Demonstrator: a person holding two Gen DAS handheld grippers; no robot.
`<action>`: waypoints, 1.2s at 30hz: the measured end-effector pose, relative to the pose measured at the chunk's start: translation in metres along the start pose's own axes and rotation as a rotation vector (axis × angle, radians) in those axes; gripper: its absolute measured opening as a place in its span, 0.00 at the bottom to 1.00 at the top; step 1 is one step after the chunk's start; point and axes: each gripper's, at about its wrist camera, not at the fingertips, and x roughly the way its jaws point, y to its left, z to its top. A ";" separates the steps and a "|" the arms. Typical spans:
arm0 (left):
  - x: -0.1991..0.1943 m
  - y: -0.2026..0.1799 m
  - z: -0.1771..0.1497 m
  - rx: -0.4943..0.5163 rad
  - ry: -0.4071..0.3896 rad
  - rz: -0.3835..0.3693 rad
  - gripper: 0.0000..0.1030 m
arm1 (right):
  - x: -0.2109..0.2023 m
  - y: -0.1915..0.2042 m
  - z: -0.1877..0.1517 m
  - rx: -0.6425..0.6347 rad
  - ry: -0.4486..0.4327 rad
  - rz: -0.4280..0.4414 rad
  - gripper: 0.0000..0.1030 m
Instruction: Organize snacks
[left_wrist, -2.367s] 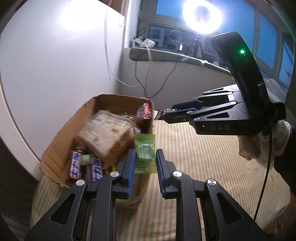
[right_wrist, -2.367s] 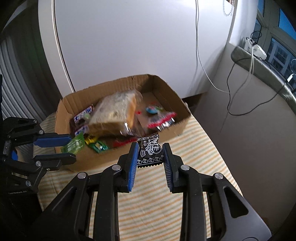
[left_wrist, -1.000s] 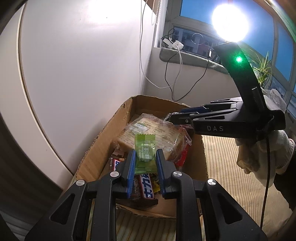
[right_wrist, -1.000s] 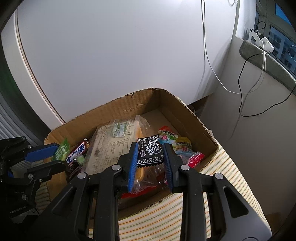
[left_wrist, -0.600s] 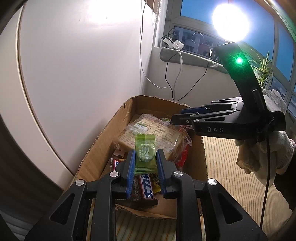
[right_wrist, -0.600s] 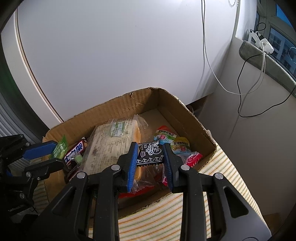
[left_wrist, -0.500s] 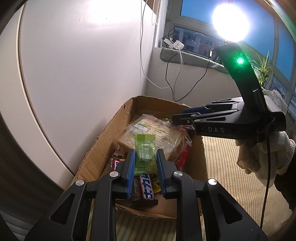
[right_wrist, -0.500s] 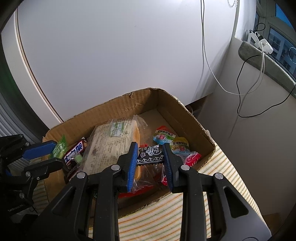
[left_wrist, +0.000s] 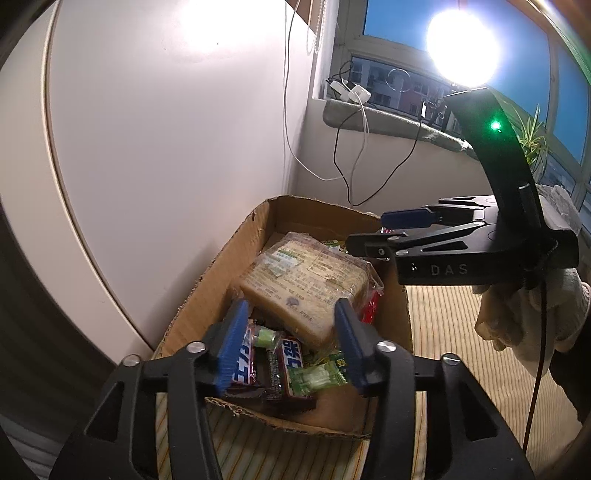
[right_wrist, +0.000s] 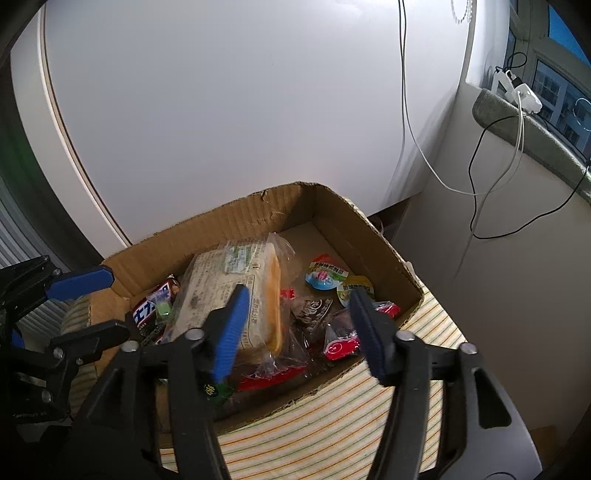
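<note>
Here, poised above a cardboard box (left_wrist: 236, 254) on a striped cloth (left_wrist: 461, 343): left gripper (left_wrist: 291, 345), jaws spread wide and holding nothing. Directly beneath, at the box's near end: a green candy (left_wrist: 317, 376), lying against chocolate bars (left_wrist: 291, 363) with blue and white wrappers. Further in, filling the middle of the box: a wrapped loaf of bread (left_wrist: 303, 277). Over the box's right side: right gripper (right_wrist: 299, 326), likewise wide open and empty. Below, between bread and jelly cups (right_wrist: 325, 275): a black packet (right_wrist: 312, 308), resting beside red wrappers (right_wrist: 341, 347). Behind, a white wall (right_wrist: 221, 110) and dangling cables (right_wrist: 480, 177).
</note>
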 end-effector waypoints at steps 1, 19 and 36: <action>-0.001 0.000 0.000 -0.002 -0.001 0.001 0.51 | -0.001 0.001 0.000 -0.003 -0.001 -0.005 0.63; -0.026 -0.006 -0.005 -0.008 -0.014 0.054 0.67 | -0.056 0.000 -0.018 0.090 -0.113 -0.073 0.87; -0.058 -0.020 -0.017 0.004 -0.051 0.089 0.77 | -0.113 0.013 -0.068 0.164 -0.178 -0.208 0.97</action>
